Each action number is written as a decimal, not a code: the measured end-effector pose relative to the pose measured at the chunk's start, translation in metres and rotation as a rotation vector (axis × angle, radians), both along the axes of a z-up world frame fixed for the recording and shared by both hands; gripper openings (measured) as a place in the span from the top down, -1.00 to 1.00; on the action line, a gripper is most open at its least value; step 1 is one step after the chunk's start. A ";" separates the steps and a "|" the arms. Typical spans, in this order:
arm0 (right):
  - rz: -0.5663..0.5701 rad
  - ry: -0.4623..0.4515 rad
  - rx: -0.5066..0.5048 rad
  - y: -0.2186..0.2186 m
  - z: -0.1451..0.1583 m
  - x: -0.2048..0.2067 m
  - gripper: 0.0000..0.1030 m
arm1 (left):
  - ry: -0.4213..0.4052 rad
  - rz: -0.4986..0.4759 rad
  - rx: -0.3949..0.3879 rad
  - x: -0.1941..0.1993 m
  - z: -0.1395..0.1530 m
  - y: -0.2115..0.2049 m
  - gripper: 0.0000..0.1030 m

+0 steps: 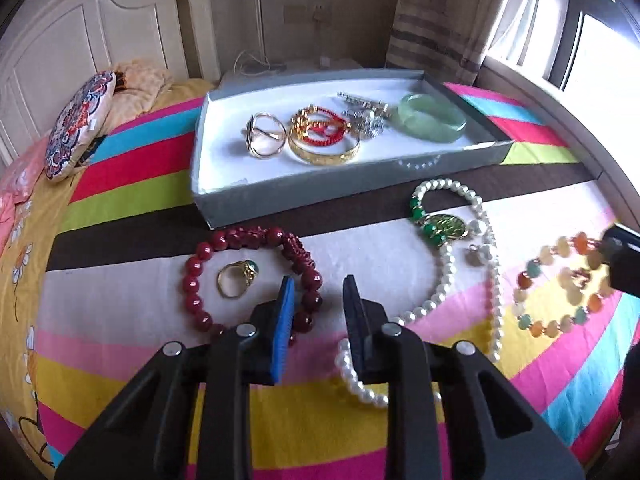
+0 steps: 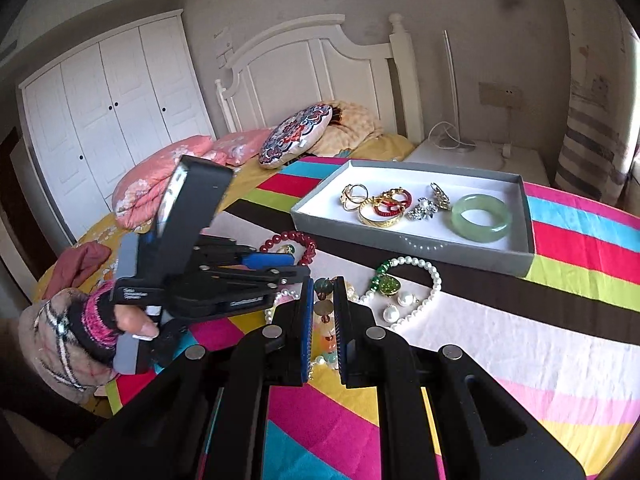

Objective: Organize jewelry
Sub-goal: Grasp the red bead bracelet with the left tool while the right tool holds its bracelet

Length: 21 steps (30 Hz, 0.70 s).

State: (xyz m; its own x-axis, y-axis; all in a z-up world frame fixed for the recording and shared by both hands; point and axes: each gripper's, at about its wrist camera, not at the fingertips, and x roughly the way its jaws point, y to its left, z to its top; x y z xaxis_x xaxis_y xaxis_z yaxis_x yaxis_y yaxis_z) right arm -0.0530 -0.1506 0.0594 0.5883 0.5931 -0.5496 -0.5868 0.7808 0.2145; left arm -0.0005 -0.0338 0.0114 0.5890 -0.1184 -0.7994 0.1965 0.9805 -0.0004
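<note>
On the bed, over a striped bedspread point(image 1: 120, 360), an open grey box point(image 1: 280, 210) with a white lining holds the pieces already sorted: a pale green jade bangle point(image 1: 432, 122) at its right end, silver brooches point(image 1: 366, 118) beside it, a gold bangle point(image 1: 324, 152) with a red cord bracelet point(image 1: 324, 132) lying across it, and a cluster of gold wire rings point(image 1: 266, 138) to the left. In front of the box, loose on the bedspread, lie a dark red bead bracelet point(image 1: 192, 280) with a gold ring set with a green stone point(image 1: 238, 278) inside its loop, a pearl necklace point(image 1: 444, 280) carrying a green pendant point(image 1: 444, 226), and a pearl earring point(image 1: 482, 254) just beside the strand. The left hand-held gripper point(image 1: 319, 278) is released, its jaws standing a little apart over the near side of the red bead bracelet with only bedspread showing between them; a hand point(image 2: 132, 320) in a pink and black knitted fingerless glove holds its handle. The right hand-held gripper point(image 2: 325, 280) is clenched on a multicoloured bead bracelet point(image 1: 525, 280), grasping it at one side of the loop, with orange and pale beads showing in the narrow gap between its blue pads; the bracelet sits to the right of the pearl necklace.
</note>
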 end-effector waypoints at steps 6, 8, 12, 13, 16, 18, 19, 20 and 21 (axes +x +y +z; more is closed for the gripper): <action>0.001 -0.002 0.014 -0.006 -0.002 -0.001 0.79 | -0.019 0.003 0.015 0.001 -0.004 -0.003 0.53; -0.002 -0.001 0.017 -0.007 -0.002 -0.001 0.79 | -0.027 -0.001 0.022 -0.001 -0.004 -0.005 0.59; -0.005 -0.003 0.016 -0.007 -0.001 -0.001 0.79 | -0.037 -0.008 0.028 -0.005 -0.004 -0.007 0.75; -0.005 -0.003 0.016 -0.007 -0.001 -0.001 0.79 | -0.042 -0.008 0.029 -0.006 -0.004 -0.007 0.75; -0.006 -0.005 0.009 -0.006 -0.001 -0.003 0.79 | -0.047 -0.006 0.018 -0.008 -0.004 -0.005 0.76; -0.011 -0.008 0.004 -0.005 -0.001 -0.004 0.79 | -0.049 -0.004 0.010 -0.009 -0.004 -0.003 0.78; -0.012 -0.008 0.001 -0.004 -0.001 -0.005 0.79 | -0.052 -0.002 0.007 -0.010 -0.003 -0.002 0.78; -0.014 -0.009 -0.003 -0.004 -0.001 -0.005 0.79 | -0.054 -0.001 0.006 -0.011 -0.003 -0.001 0.78; -0.016 -0.010 -0.007 -0.003 -0.001 -0.006 0.79 | -0.060 0.001 0.007 -0.013 -0.002 -0.001 0.78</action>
